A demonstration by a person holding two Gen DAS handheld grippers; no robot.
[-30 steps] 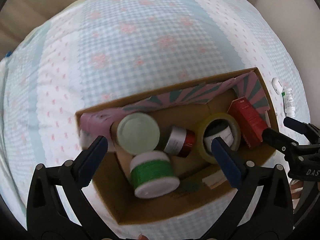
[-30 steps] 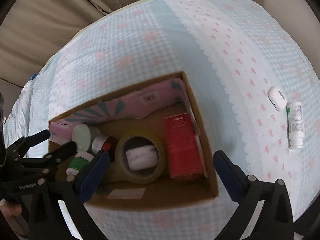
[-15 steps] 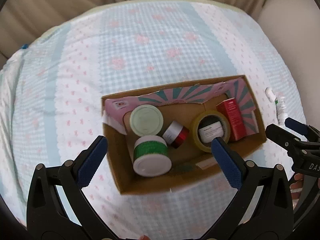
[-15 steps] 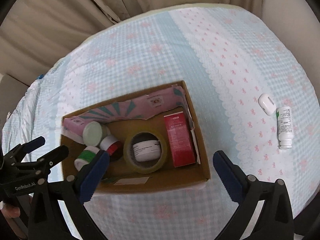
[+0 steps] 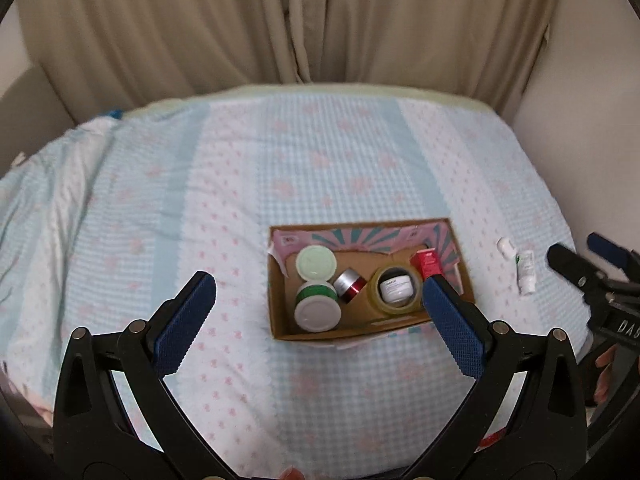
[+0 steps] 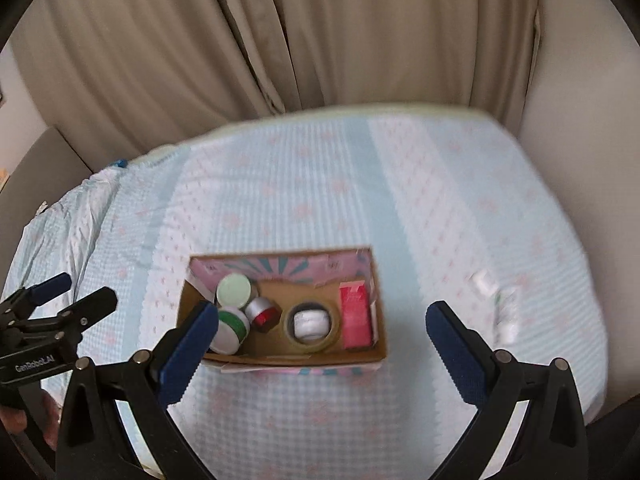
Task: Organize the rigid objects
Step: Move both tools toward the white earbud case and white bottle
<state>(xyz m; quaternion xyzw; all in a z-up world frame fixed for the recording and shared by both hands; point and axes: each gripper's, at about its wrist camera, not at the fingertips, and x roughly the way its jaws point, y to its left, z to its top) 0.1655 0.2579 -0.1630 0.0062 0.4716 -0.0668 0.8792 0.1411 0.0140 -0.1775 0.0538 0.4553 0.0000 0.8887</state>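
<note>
Heads up, both your grippers are wide apart and carrying nothing right now: the left gripper [image 5: 318, 306] and the right gripper [image 6: 322, 336] just hang over the near side of the bed.

The cardboard box [image 5: 352, 330] already has the pale green lid jar [image 5: 315, 263], the green-banded jar [image 5: 317, 305], the little red and silver jar [image 5: 351, 286], the tape roll [image 5: 396, 290] with a white jar sitting inside it, and the red carton [image 6: 355, 316].

What's left out is at about 3 o'clock from the box, well apart from it: a small white case [image 5: 506, 247] and a white tube [image 5: 526, 267] lying just beside each other.

My worry: they're so close together that one finger may nudge the case while you close on the tube. The bed cover [image 5: 240, 200] is soft, so pressing down could sink the tube and let it roll. The right wrist view is also blurry there, so slow down first.
</note>
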